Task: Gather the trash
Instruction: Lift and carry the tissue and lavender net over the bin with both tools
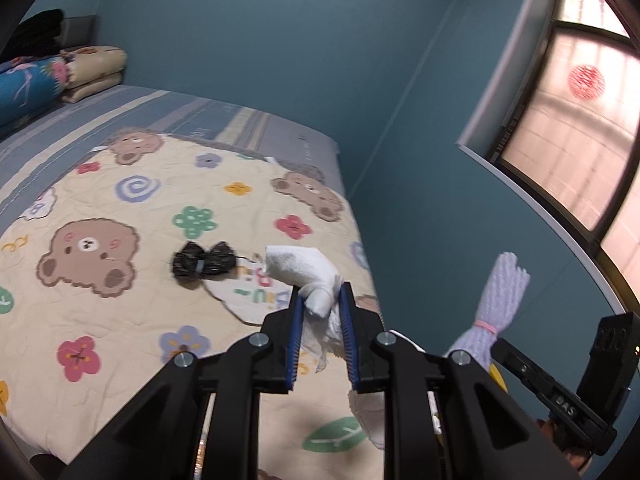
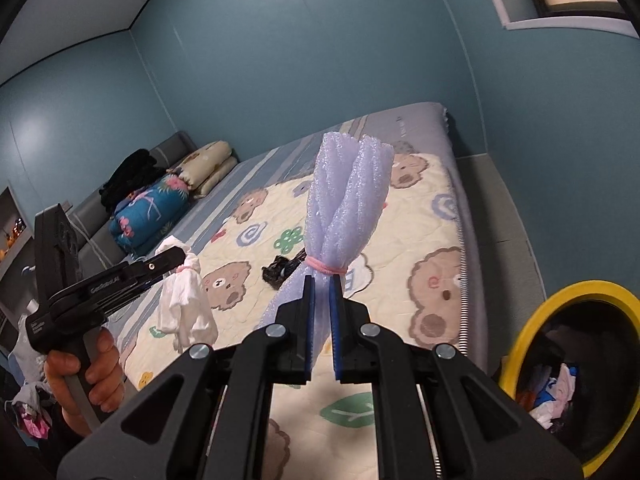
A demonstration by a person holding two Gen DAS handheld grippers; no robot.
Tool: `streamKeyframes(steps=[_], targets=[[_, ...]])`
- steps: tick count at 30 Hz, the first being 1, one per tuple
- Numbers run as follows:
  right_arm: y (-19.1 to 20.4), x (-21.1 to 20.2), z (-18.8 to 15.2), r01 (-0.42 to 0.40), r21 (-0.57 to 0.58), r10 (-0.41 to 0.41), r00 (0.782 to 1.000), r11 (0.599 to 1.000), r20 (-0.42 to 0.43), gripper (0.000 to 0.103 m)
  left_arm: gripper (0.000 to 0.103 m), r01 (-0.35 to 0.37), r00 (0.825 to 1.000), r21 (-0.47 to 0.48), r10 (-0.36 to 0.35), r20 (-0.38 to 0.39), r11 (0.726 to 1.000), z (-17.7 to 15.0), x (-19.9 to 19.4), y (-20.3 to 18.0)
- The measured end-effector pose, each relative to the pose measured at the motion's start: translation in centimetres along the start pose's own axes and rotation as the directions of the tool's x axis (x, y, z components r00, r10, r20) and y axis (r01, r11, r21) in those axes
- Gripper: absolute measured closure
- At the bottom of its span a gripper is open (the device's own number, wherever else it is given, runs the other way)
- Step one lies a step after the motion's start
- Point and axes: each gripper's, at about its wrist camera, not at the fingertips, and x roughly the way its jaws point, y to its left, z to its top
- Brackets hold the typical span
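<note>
Left tool (image 1: 322,294) clamped on crumpled white tissue (image 1: 298,266); right tool (image 2: 322,280) clamped on lilac foam-net bundle (image 2: 346,204); black wrapper (image 1: 203,265) mid-quilt on bed (image 1: 316,148).

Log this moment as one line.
left gripper: shut on white tissue | right gripper: shut on purple foam bundle | black wrapper: on bed | bin: right of bed

A crumpled white tissue (image 1: 304,276) is hanging pinched in the air above a bear-print quilt, its loose end drooping. A lilac foam net sleeve (image 2: 346,204), tied with a pink band, is standing upright, clamped. A black crinkled wrapper (image 1: 204,264) is lying flat on the quilt.
</note>
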Motion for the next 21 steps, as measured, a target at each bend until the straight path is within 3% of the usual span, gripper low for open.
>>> streamKeyframes(steps=[7, 21], targets=[[-2.9, -3.2, 0.0, 0.048, 0.022, -0.049, 0.998, 0.999, 0.048, 0.096, 0.086, 0.068, 0.998, 0.072, -0.067, -0.010, 0.995, -1.0, 0.4, -4.4], [-7.8, -8.5, -0.1, 0.175, 0.090, -0.185, 0.974, 0.981, 0.129, 0.096, 0.086, 0.189, 0.979, 0.186, -0.171, -0.107, 0.964, -3.4, 4.0, -12.2]])
